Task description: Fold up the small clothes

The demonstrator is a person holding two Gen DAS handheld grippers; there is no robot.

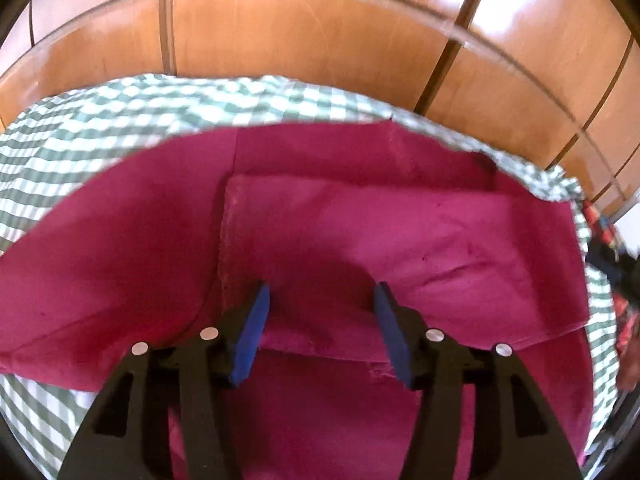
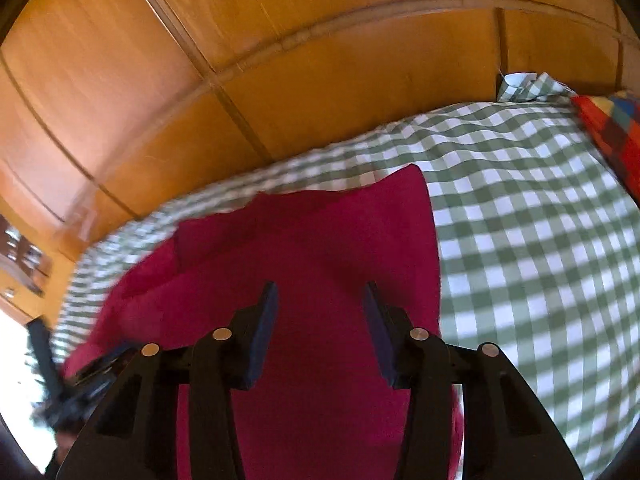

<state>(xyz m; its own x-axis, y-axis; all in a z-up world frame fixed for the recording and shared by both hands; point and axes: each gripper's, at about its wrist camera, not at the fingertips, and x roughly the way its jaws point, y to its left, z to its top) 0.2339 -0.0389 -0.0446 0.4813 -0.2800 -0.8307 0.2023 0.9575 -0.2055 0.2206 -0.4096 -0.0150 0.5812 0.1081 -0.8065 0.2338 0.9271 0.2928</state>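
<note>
A magenta garment (image 1: 360, 220) lies spread on a green-and-white checked cloth (image 1: 100, 128), with one layer folded over its middle and a stitched hem running down on the left. My left gripper (image 1: 322, 290) hovers over that folded layer, its blue pads apart and not pressing on the fabric. In the right wrist view the same magenta garment (image 2: 320, 232) lies on the checked cloth (image 2: 520, 220). My right gripper (image 2: 320, 290) stands over it near its right edge, open, with only the flat cloth below the fingers.
Glossy wooden panels (image 1: 300, 32) (image 2: 280, 80) rise just behind the checked surface. A multicoloured patterned item (image 2: 616, 132) (image 1: 608, 236) lies at the right edge. A dark blurred shape (image 2: 80, 380) sits at the garment's left end.
</note>
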